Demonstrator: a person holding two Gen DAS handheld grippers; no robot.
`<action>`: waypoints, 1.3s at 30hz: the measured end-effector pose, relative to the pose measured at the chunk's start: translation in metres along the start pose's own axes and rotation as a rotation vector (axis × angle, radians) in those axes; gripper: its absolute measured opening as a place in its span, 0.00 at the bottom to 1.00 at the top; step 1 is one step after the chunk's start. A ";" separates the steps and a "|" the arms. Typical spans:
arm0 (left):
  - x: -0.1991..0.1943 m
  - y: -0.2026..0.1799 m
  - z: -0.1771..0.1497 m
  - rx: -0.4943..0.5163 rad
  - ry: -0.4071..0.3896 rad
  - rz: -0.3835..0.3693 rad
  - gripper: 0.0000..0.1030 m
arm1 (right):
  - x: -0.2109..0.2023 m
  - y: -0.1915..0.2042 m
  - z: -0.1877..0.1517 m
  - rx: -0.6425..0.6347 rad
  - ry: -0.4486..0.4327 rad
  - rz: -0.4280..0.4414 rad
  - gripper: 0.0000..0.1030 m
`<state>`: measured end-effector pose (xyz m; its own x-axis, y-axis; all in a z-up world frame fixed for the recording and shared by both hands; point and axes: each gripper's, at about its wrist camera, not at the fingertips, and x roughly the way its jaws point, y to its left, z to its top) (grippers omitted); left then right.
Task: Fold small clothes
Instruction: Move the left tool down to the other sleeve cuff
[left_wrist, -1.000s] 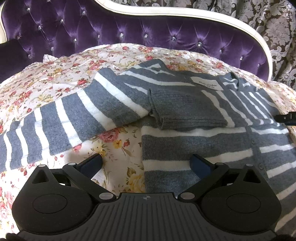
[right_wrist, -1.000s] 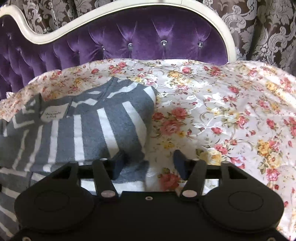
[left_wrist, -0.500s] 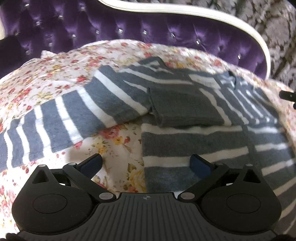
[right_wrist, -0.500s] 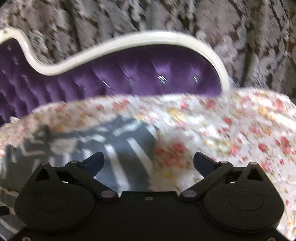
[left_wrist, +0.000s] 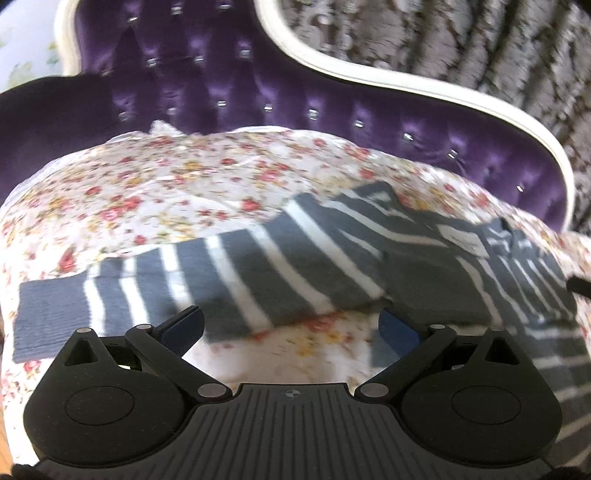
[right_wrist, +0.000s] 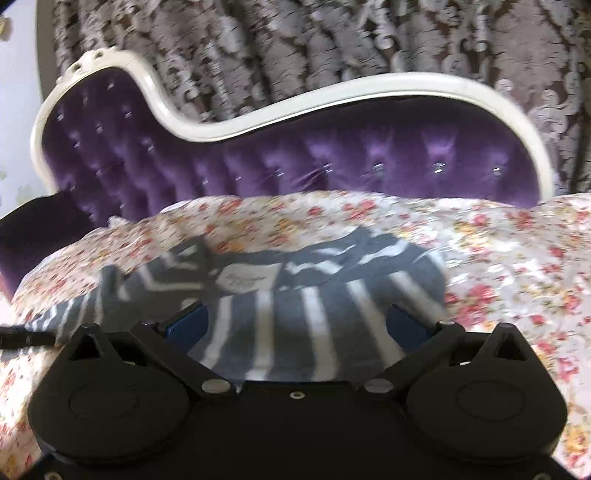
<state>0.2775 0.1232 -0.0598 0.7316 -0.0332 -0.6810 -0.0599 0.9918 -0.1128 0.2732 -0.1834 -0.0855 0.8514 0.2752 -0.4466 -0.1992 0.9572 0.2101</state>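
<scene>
Across the flowered bedspread (left_wrist: 184, 184), in the left wrist view, the striped sweater (left_wrist: 280, 266) lies flat with one sleeve (left_wrist: 122, 295) stretched away from the white neck label (left_wrist: 467, 242), the other already folded over the body below it; the left gripper (left_wrist: 291, 328) hangs over that loose sleeve, jaws released and empty, likely lined up to fold it in. From the right wrist view, the right gripper (right_wrist: 297, 325) hovers just below the label over the body, jaws spread, holding nothing; the purple headboard (right_wrist: 332, 166) stands beyond.
</scene>
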 end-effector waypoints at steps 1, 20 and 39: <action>-0.001 0.005 0.001 -0.014 -0.002 0.005 0.99 | 0.001 0.004 -0.001 -0.008 0.004 0.014 0.99; -0.011 0.113 0.004 -0.243 0.003 0.052 0.99 | 0.001 0.037 -0.015 -0.079 0.031 0.186 0.99; -0.007 0.200 -0.032 -0.642 0.065 -0.069 0.99 | 0.009 0.030 -0.015 0.000 0.064 0.199 1.00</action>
<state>0.2393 0.3178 -0.1007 0.7072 -0.1214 -0.6965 -0.4232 0.7164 -0.5546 0.2671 -0.1513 -0.0965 0.7627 0.4641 -0.4504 -0.3603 0.8833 0.3000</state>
